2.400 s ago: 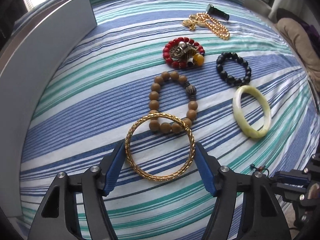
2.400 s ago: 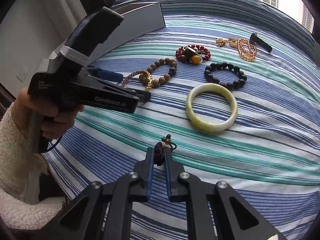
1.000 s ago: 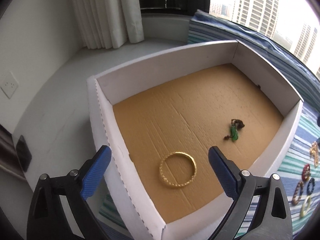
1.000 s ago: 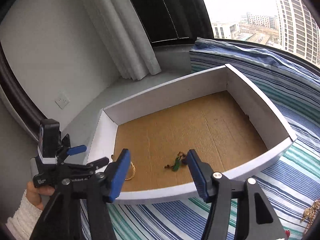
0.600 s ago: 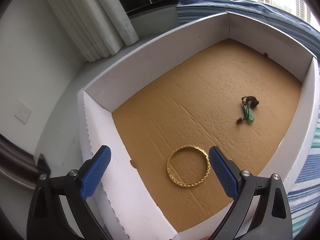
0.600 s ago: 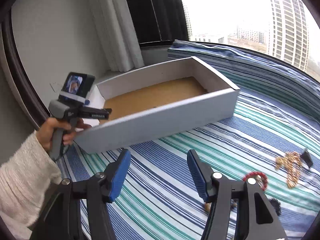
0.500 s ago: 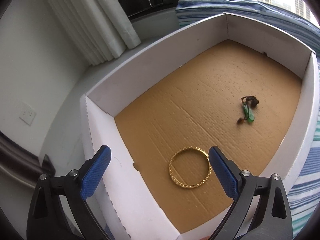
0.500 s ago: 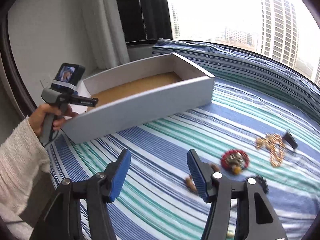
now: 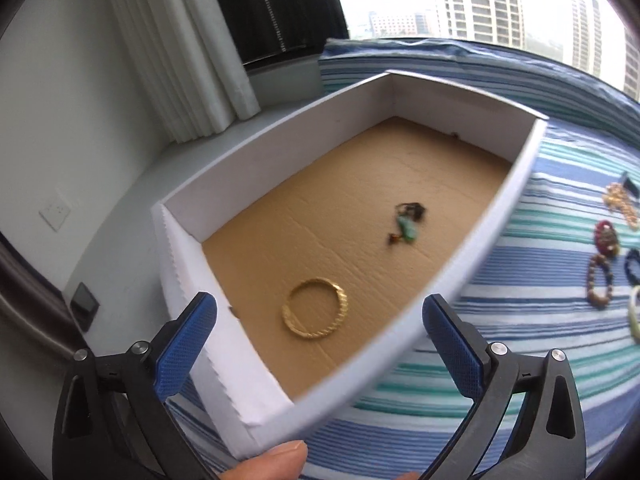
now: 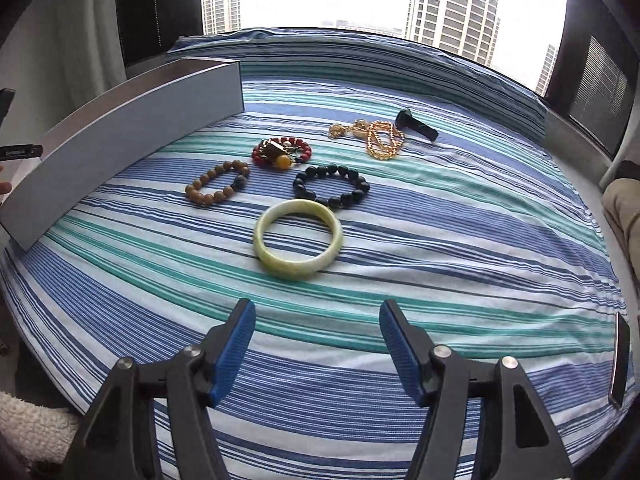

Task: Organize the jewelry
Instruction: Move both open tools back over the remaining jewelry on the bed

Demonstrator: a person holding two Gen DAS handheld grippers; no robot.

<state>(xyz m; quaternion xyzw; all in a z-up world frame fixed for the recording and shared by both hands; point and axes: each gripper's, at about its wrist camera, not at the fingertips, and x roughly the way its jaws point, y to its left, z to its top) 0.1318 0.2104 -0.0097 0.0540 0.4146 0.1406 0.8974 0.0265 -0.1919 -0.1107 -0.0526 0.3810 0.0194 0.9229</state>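
You are holding the left tool [image 9: 316, 344] wide open, empty, above the box [image 9: 472, 248]; your right tool [image 10: 314, 344] is hovering open, empty, over the bed [image 10: 460, 216] near the green bangle [image 10: 298, 243].

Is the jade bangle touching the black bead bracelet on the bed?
Cannot tell. In the right wrist view the jade bangle sits just below the black bead bracelet; its far rim meets the beads in the image, with no clear gap or contact visible.
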